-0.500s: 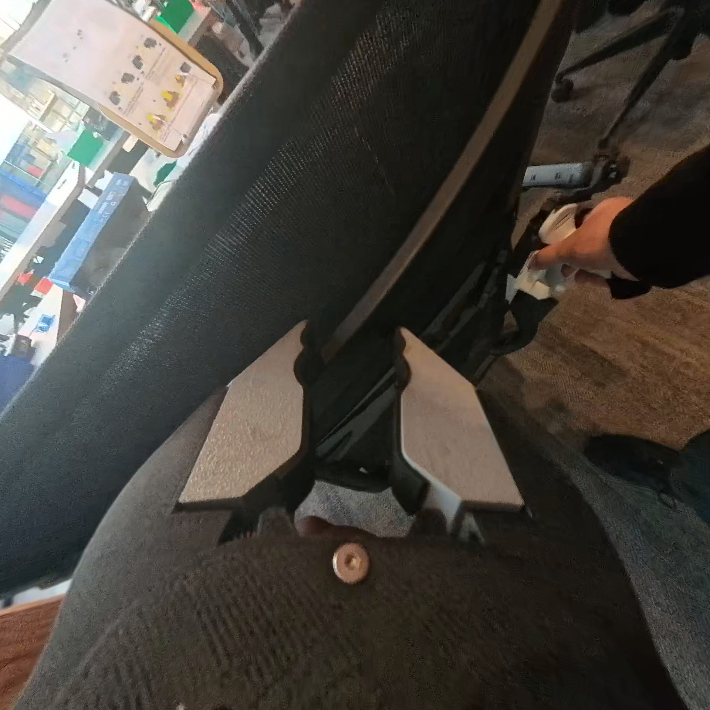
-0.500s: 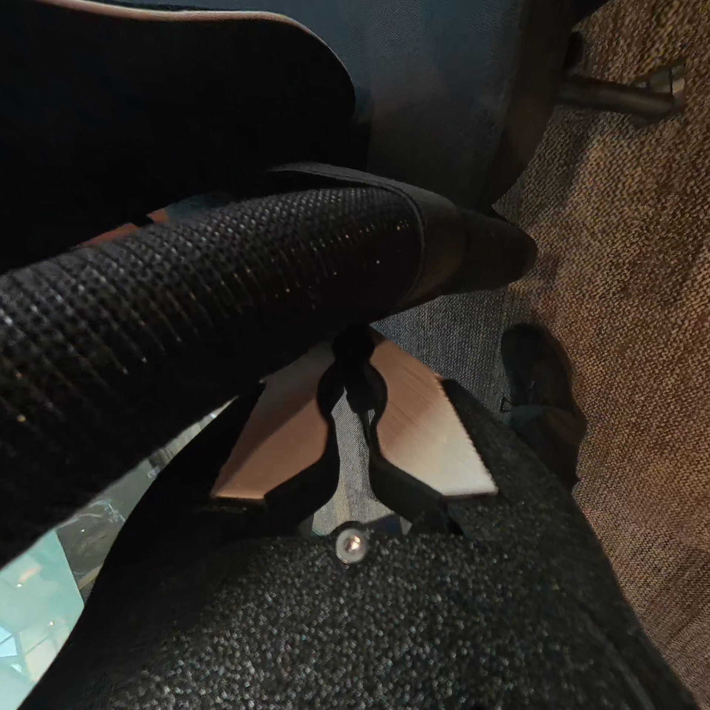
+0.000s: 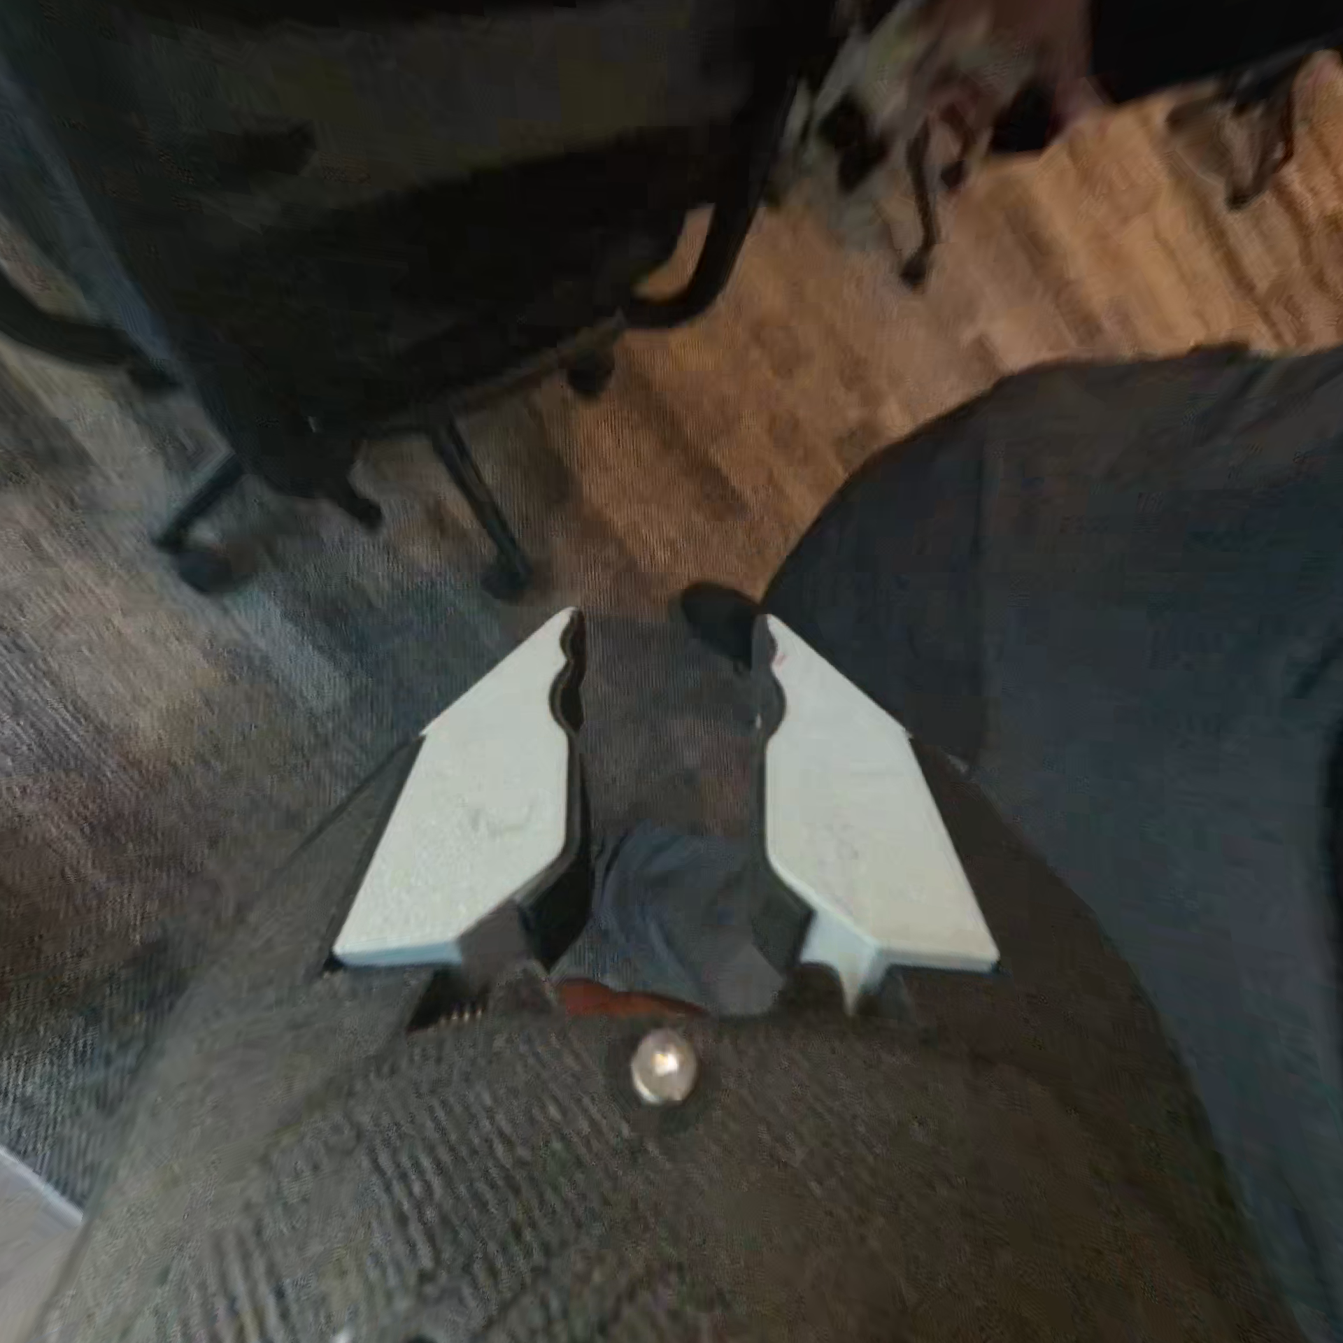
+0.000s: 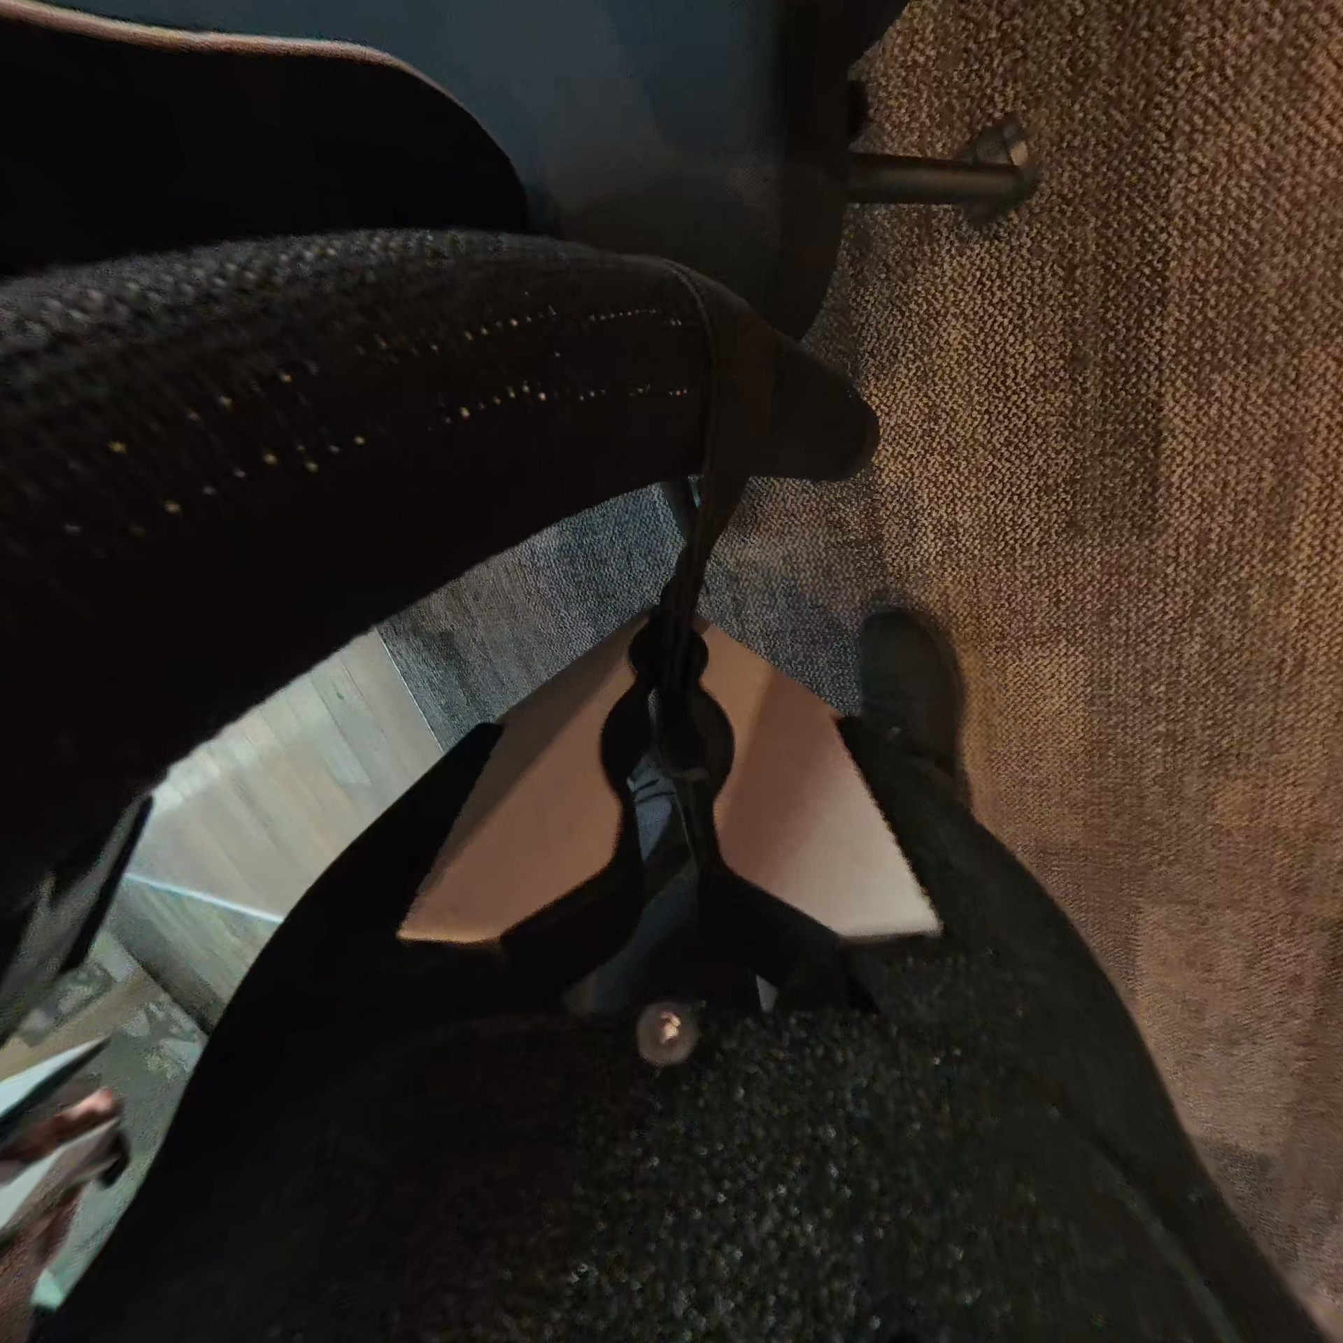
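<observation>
A: What is the left gripper doing?
B: Spread wide, empty, over the carpet.
A: And the right gripper?
B: Pinched on the mesh chair's dark edge strip.

Floor is brown-tan woven carpet meeting a grey carpet patch; black office-chair base with legs and castors stands on it in the blurred left view; a dark blue-grey trouser leg fills that view's right side; right view shows a black mesh chair edge across the frame, a black shoe on the carpet, a dark metal bar behind.
</observation>
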Motion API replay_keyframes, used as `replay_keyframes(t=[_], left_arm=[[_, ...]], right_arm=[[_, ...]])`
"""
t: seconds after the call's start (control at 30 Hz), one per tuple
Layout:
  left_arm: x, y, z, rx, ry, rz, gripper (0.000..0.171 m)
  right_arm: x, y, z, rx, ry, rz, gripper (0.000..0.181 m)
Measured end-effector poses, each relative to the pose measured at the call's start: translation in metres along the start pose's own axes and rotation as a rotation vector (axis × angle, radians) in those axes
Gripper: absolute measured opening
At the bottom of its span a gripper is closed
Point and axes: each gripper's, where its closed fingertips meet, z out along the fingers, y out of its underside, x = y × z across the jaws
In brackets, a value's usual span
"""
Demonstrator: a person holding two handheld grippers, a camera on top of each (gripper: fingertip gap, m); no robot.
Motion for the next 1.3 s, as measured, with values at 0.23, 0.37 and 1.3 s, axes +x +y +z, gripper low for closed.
replay_keyframes(t=[0.23, 0.37, 1.3], left_arm=[[-0.169, 0.1, 0.076, -0.221, -0.018, -0.102, 0.044], [-0.248, 0.112, 0.171, -0.206, -0.029, -0.142, 0.048], [-0.475, -0.019, 0.225, 0.309, -0.528, -0.092, 0.0]], right_arm=[[-0.001, 0.006, 0.012, -0.03, 0.058, -0.051, 0.0], [0.013, 0.007, 0.019, -0.034, 0.041, -0.072, 0.0], [-0.01, -0.017, 0.054, -0.061, -0.094, -0.04, 0.0]])
